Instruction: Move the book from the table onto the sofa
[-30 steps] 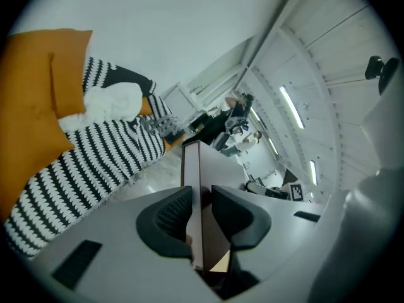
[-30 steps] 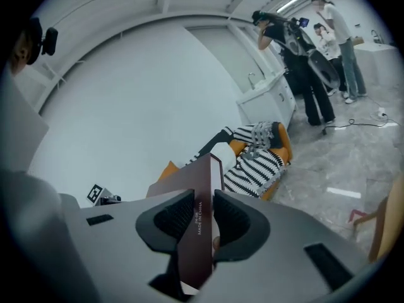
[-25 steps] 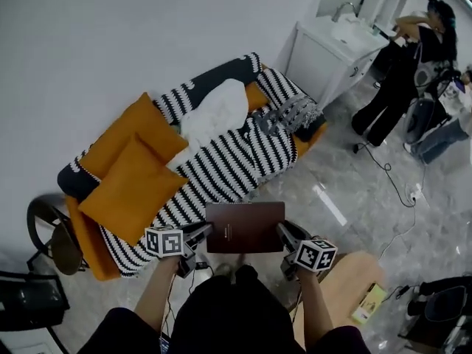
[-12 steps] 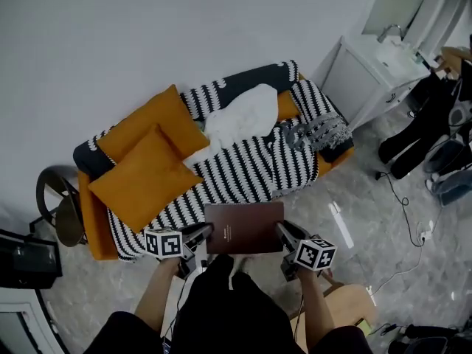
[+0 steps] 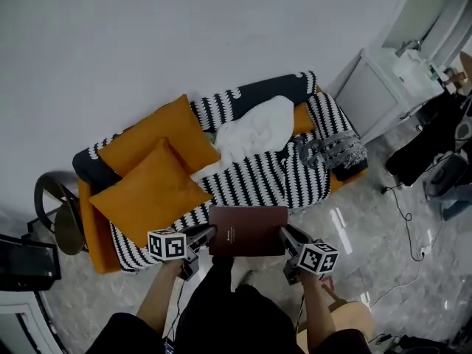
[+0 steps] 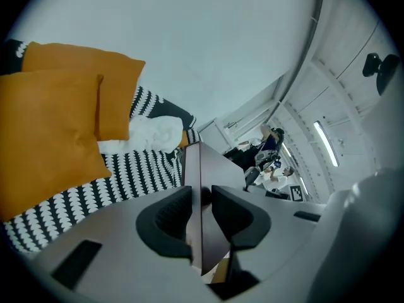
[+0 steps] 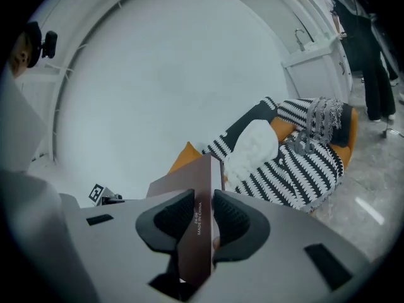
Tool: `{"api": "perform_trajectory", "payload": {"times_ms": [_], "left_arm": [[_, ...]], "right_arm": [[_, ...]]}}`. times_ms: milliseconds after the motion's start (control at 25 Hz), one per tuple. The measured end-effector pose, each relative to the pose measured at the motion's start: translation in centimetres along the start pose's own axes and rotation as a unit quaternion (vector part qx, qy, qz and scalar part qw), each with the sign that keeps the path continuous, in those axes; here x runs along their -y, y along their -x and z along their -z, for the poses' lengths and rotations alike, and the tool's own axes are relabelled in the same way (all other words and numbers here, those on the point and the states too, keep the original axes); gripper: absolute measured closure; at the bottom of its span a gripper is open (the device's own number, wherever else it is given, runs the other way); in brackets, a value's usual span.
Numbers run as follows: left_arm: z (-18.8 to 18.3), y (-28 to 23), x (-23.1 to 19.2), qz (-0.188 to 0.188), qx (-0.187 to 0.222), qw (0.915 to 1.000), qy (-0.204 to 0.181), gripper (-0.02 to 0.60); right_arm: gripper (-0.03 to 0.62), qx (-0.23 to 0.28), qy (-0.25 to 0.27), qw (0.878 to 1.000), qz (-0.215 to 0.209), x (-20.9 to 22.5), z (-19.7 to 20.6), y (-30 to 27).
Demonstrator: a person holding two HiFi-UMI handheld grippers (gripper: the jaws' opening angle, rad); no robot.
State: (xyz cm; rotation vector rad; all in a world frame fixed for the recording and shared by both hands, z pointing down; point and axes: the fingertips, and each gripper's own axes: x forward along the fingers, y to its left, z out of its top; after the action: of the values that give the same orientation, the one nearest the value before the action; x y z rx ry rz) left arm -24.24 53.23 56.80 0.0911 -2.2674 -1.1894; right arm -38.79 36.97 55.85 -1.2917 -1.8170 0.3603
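A dark maroon book (image 5: 248, 230) hangs flat in the air between my two grippers, just in front of the sofa (image 5: 243, 175) with its black-and-white striped cover. My left gripper (image 5: 207, 234) is shut on the book's left edge (image 6: 196, 201), and its pads press both faces. On the opposite edge (image 7: 199, 223) my right gripper (image 5: 285, 234) is shut the same way. The book sits over the floor at the sofa's front edge, apart from the cushions.
Two orange pillows (image 5: 151, 179) and a white blanket (image 5: 254, 127) lie on the sofa. A round dark chair (image 5: 55, 220) stands at its left end, a white cabinet (image 5: 383, 83) at the right. Cables (image 5: 402, 205) run over the marble floor. People (image 5: 442, 116) stand at far right.
The view has swung left and I have come closer to the sofa, which now lies straight ahead. Both grippers keep the same hold on the book.
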Motion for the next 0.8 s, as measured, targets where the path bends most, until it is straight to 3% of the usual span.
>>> {"api": "perform_trajectory", "payload": {"times_ms": [320, 800], "left_arm": [[-5.5, -0.6, -4.3, 0.015, -0.021, 0.9996, 0.011, 0.474], [-8.2, -3.5, -6.7, 0.006, -0.013, 0.9994, 0.031, 0.477]], "right_arm": [[0.48, -0.004, -0.015, 1.0, 0.02, -0.5, -2.4, -6.2], [0.48, -0.031, -0.012, 0.999, 0.008, 2.1, -4.9, -10.2]]}}
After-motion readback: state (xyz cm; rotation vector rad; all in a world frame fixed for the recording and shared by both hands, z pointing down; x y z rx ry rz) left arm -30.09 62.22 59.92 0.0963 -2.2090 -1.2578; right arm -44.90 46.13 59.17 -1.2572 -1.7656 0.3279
